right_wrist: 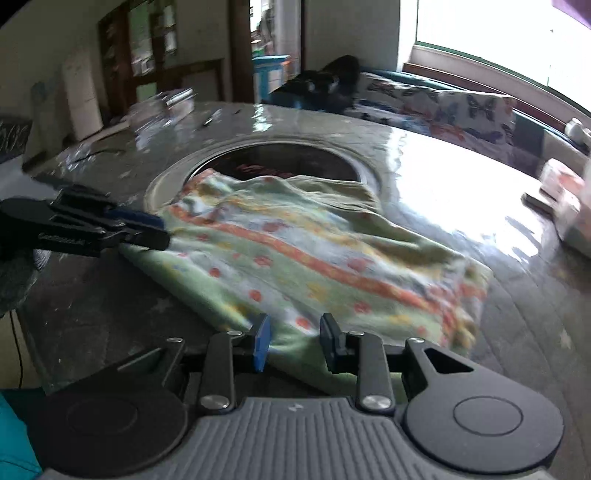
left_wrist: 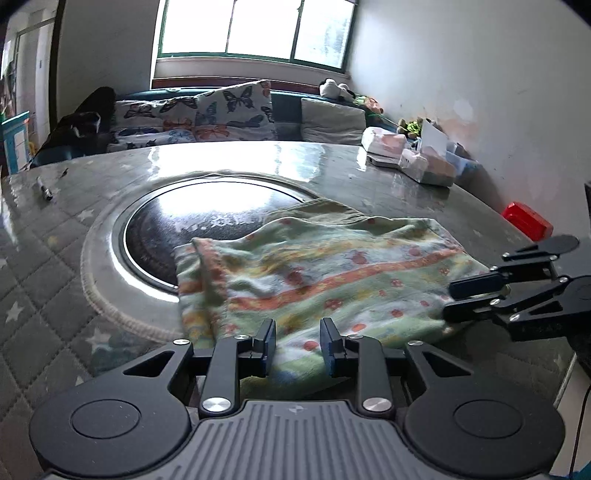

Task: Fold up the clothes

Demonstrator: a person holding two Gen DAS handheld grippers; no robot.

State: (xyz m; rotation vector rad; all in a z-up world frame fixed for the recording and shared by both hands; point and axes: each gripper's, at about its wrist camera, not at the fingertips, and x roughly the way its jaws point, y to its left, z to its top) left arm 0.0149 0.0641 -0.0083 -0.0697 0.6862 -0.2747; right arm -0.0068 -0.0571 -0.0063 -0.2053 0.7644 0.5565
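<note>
Here, floral towel (left_wrist: 317,273) half over round black hob (left_wrist: 192,221); my left gripper (left_wrist: 297,345) and right gripper (right_wrist: 294,341) both spread, straddling towel's near edges; red box (left_wrist: 526,220) beyond towel's right.

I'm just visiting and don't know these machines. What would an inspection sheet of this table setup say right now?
Surface: glossy table with a round dark inset plate in the middle.
Job's things: patterned green garment lying rumpled, its far edge over the plate.
Clutter: pen at the far left; packages and a red box on the right.
Grippers: left gripper open, fingers apart over the garment's near edge; right gripper open over another edge.
Cables: thin dark cable hanging at the right edge.
Surroundings: butterfly cushions, bright window, doorway.
</note>
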